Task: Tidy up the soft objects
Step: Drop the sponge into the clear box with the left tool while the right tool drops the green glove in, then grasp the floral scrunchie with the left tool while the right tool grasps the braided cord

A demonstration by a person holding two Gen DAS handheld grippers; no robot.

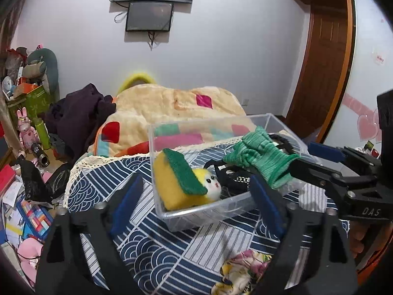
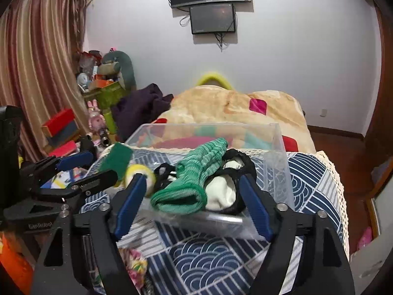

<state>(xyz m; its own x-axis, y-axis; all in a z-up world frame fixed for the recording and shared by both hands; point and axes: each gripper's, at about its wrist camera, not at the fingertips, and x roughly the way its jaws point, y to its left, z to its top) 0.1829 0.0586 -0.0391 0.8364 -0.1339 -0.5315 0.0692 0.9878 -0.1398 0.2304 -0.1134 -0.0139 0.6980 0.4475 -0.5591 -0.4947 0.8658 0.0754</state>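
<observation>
A clear plastic box (image 1: 221,206) stands on a blue patterned cloth (image 1: 157,255). In it lie a yellow sponge with a green pad (image 1: 179,184), a small yellow and white plush (image 1: 211,182), a black and white item (image 2: 221,191) and a green knitted sock (image 1: 260,157). The sock drapes over the box's right rim and shows in the right wrist view (image 2: 194,177). My left gripper (image 1: 196,206) is open and empty in front of the box. My right gripper (image 2: 189,201) is open around the sock's cuff, apart from it; it also shows in the left wrist view (image 1: 316,157).
A floral fabric piece (image 1: 243,270) lies on the cloth near the front edge. Behind the box is a bed with a beige blanket (image 1: 172,103) and dark clothes (image 1: 81,113). Clutter of toys and boxes (image 1: 24,147) fills the floor at left.
</observation>
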